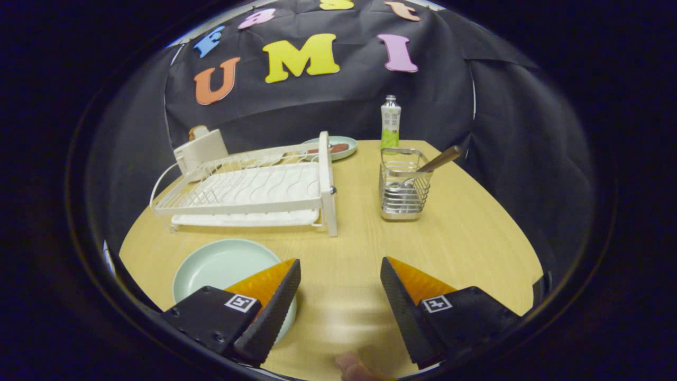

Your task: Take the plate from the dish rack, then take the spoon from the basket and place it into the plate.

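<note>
The gripper (340,272) hangs above the wooden table (465,248) with its fingers spread wide apart and nothing between them but bare tabletop. A pale green plate (222,267) lies flat on the table at the near left, in front of the dish rack (254,188); the left finger (272,304) overlaps the plate's right rim in this view (whether it touches the plate or merely hangs over it, I cannot tell). The right finger (402,301) is over bare wood, well apart from the plate.

The white dish rack stands beyond the plate, on the left half of the table, and its wire top holds no dishes that I can see. Behind its left end sits a white box-shaped appliance (201,148) with something tan poking out of its top. Past the rack's far right corner lies a second pale plate (332,147) carrying something reddish brown.

To the right of the rack, and well ahead of the right finger, stands a metal wire basket (403,186). The spoon (423,169) leans inside it, bowl down, its handle slanting up and out over the basket's right rim. A bottle (390,123) with a green and white label stands upright just behind the basket, near the table's far edge.

A fingertip (351,365) of the person shows at the near edge, just below the gap between the fingers.
</note>
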Motion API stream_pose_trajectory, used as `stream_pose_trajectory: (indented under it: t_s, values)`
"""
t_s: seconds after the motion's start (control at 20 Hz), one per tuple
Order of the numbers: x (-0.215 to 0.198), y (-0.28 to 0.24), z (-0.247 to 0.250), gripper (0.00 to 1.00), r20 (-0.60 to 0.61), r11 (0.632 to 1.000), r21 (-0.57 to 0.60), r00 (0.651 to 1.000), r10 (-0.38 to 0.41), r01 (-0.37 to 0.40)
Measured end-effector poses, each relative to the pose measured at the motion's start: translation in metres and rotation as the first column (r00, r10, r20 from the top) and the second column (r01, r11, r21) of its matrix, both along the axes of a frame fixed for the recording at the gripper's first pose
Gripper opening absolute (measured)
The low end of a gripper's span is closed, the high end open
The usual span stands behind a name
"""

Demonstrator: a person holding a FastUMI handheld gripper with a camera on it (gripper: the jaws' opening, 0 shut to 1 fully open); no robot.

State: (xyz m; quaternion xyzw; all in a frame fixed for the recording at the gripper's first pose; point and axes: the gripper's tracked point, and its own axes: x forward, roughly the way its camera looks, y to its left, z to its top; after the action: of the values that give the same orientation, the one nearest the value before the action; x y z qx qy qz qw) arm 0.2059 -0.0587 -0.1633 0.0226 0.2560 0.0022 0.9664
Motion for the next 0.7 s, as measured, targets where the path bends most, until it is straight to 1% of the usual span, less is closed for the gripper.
stream_pose_trajectory:
  t_s: [0.2, 0.35, 0.4, 0.5, 0.55, 0.65, 0.7]
  values:
    - [0.031, -0.046, 0.023, 0.98, 0.136, 0.997, 0.036, 0.988, -0.066, 0.062]
    - [0.060, -0.086, 0.052, 0.97, 0.247, 0.991, 0.082, 0.961, -0.127, 0.109]
    - [0.070, -0.094, 0.060, 0.96, 0.278, 0.988, 0.105, 0.950, -0.139, 0.114]
    - [0.089, -0.110, 0.063, 0.98, 0.284, 0.985, 0.122, 0.947, -0.150, 0.119]
    - [0.097, -0.115, 0.062, 0.98, 0.267, 0.983, 0.137, 0.951, -0.158, 0.125]
    - [0.109, -0.111, 0.070, 0.95, 0.302, 0.982, 0.160, 0.943, -0.142, 0.097]
    - [0.116, -0.110, 0.071, 0.88, 0.317, 0.985, 0.141, 0.938, -0.137, 0.096]
